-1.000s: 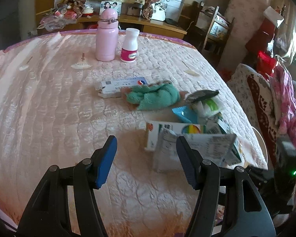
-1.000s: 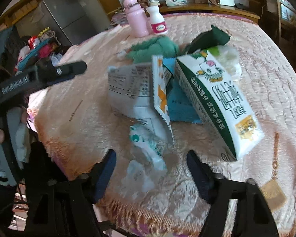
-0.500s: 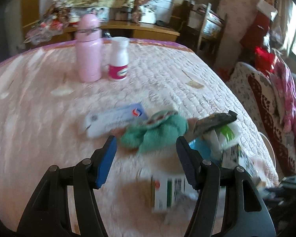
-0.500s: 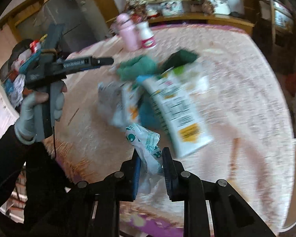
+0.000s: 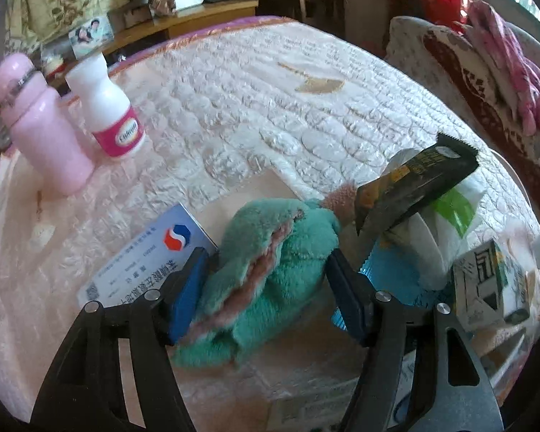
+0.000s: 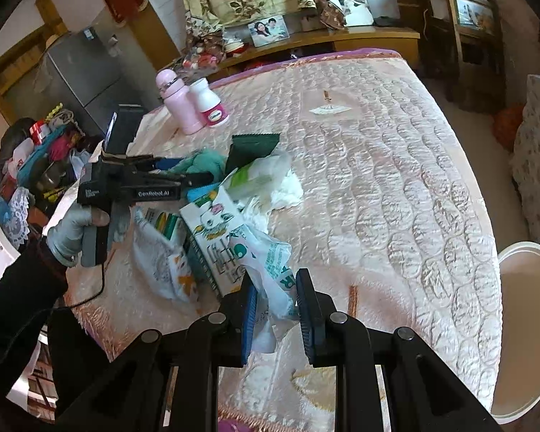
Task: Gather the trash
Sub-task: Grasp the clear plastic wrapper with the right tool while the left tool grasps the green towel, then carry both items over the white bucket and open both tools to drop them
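Lifted off the table since before, crumpled wrapper (image 6: 270,280) stands upright, pinched in the shut right tool (image 6: 276,309).

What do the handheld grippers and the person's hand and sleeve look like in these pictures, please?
Both grippers are black linkage frames with silver pivot pins and blue ribbed pads: left gripper, right gripper. Seen from the right wrist, the left tool's body bears white lettering and trails a black cable. The left hand wears a light grey glove below a black sleeve.

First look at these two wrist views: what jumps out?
The right gripper is shut on a crumpled white plastic wrapper with green print, lifted at the table's near edge. The left gripper, jaws opening, straddles a fluffy teal plush cloth beside the litter pile mid-table.
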The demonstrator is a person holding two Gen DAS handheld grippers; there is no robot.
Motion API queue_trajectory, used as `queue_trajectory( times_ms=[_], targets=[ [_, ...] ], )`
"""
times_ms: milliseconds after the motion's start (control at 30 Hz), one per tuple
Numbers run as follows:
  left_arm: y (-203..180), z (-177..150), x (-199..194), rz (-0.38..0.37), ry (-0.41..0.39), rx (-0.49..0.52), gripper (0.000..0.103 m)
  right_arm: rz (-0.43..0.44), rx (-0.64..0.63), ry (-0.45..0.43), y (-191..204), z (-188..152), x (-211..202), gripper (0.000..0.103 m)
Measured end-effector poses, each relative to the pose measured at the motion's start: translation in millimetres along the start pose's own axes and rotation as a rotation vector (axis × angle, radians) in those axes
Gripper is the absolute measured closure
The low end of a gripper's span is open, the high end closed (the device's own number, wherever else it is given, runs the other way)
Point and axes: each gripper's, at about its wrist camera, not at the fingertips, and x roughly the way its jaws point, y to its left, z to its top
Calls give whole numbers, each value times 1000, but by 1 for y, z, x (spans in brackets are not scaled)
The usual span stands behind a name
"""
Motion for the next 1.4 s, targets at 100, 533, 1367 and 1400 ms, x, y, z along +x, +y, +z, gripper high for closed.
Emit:
queue_trajectory(
  times_ms=[100,533,1367,1400],
  targets=[
    [-2,-3,2,-24,17,-26,53,5,10,-10,-1,2,-1,83],
    [7,-16,-91,-11,-113,-191,61,-12,-6,-67,6,-1,-19,83],
    [-184,-4,-137,-75,-208,-111,61,-148,52,-181,-40,-18,-88,83],
    [-191,-1,-136,-75,-209,-105,61,-157,60,-188,-44,-19,-92,83]
  ],
)
